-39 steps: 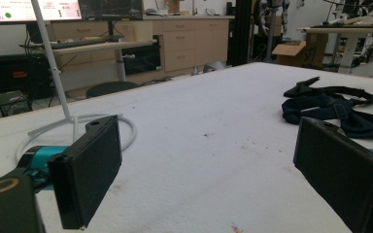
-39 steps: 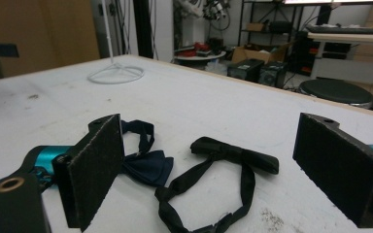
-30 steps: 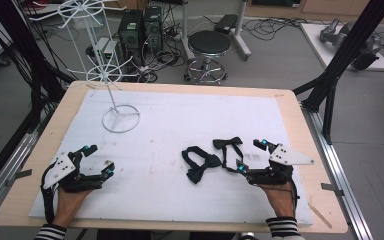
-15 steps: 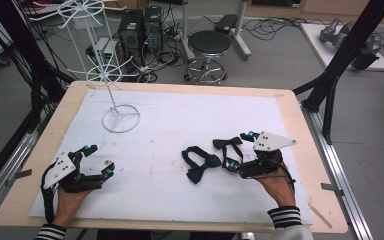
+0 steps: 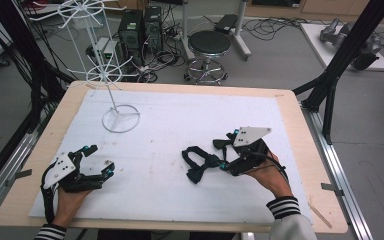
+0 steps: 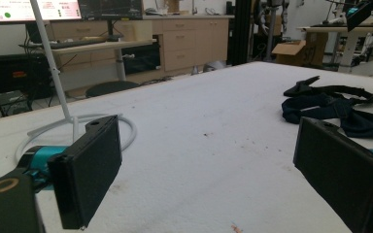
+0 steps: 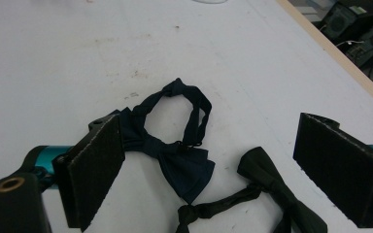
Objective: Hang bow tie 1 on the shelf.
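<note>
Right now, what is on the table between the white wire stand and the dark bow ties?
Nothing: the high view shows only bare white mat between the wire stand and the bow ties.

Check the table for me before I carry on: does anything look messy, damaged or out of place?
Only small things: the two bow ties lie crumpled with twisted straps, and the white mat has faint brownish specks. The wire stand stands upright.

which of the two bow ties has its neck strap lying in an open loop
The navy bow tie: its strap curls into a round loop above the bow. The black bow tie beside it has a twisted strap trailing out in a line.
</note>
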`<state>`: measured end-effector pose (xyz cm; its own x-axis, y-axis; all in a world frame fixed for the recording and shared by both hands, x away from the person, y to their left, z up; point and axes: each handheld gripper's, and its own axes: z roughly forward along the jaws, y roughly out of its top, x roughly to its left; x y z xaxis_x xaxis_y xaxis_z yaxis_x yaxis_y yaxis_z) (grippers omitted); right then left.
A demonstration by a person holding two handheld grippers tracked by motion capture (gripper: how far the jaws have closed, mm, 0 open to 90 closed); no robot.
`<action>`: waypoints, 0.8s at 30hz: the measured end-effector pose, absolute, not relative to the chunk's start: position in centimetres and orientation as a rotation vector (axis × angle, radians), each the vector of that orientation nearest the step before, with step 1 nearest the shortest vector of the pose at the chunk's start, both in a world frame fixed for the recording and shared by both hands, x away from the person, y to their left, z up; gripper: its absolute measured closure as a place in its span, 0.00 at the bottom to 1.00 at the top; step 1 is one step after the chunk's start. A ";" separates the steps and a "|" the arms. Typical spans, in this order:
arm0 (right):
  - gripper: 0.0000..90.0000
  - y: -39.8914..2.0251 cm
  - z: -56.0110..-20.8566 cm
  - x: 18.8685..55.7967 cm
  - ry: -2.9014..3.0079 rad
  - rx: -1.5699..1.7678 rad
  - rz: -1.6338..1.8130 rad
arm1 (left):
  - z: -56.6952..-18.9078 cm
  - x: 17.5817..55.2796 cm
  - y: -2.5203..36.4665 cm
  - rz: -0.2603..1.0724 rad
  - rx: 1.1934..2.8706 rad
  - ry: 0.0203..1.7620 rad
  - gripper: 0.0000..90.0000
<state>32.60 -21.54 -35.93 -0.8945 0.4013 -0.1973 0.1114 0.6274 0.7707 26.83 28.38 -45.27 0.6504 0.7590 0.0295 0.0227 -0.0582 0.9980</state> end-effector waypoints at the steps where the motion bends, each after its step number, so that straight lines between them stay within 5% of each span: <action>1: 0.12 -21.1 -35.9 32.9 2.523 0.396 1.128 | -45.3 26.8 28.4 0.683 1.528 0.676 0.12; 24: 0.12 -18.3 -38.1 35.9 2.788 0.279 0.790 | -45.3 26.8 28.5 0.677 1.524 0.680 0.12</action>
